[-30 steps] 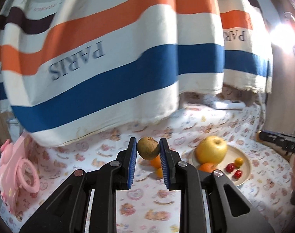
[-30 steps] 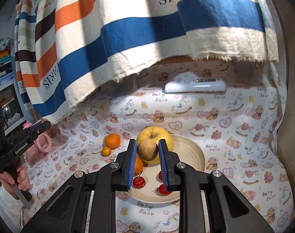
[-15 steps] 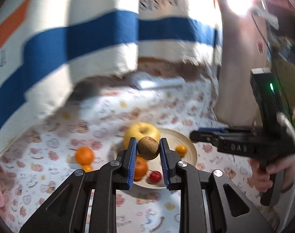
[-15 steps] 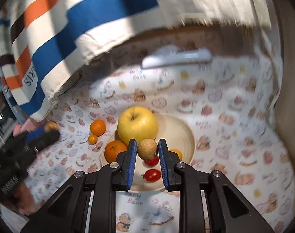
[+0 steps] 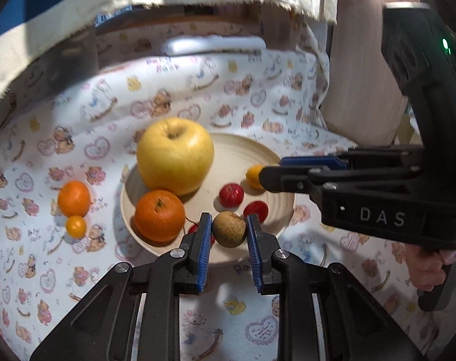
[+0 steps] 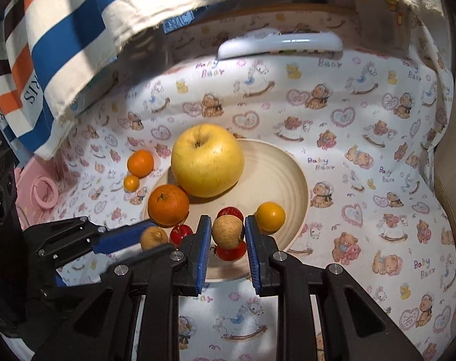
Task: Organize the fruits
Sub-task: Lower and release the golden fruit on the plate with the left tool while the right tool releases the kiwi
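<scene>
Fruit first, from my left wrist view: the left gripper (image 5: pixel 229 231) pinches a small brown round fruit (image 5: pixel 229 229) between its blue pads, just over the near rim of the cream plate (image 5: pixel 285 207). It is close to round, so I cannot call a long axis; a small nub shows at its top. On the plate sit a yellow apple (image 5: pixel 175 154), stem dimple tilted up and far, an orange (image 5: pixel 159 215) with its stem end facing me, red cherry tomatoes (image 5: pixel 231 194) and a small yellow fruit (image 5: pixel 255 176). Left of the plate, on the bear-print cloth (image 5: pixel 77 120), lie a tangerine (image 5: pixel 74 198) and a tiny orange fruit (image 5: pixel 76 226). Only this view shows the hand (image 5: pixel 429 270) under the other tool on the right.

My right wrist view: the right gripper (image 6: pixel 228 232) clamps a second brown fruit (image 6: pixel 228 231), slightly taller than wide, over the plate's near edge. Only here I see the left tool side-on, its own brown fruit (image 6: pixel 153 237) at its tips, and a pink toy (image 6: pixel 44 189) at far left.
</scene>
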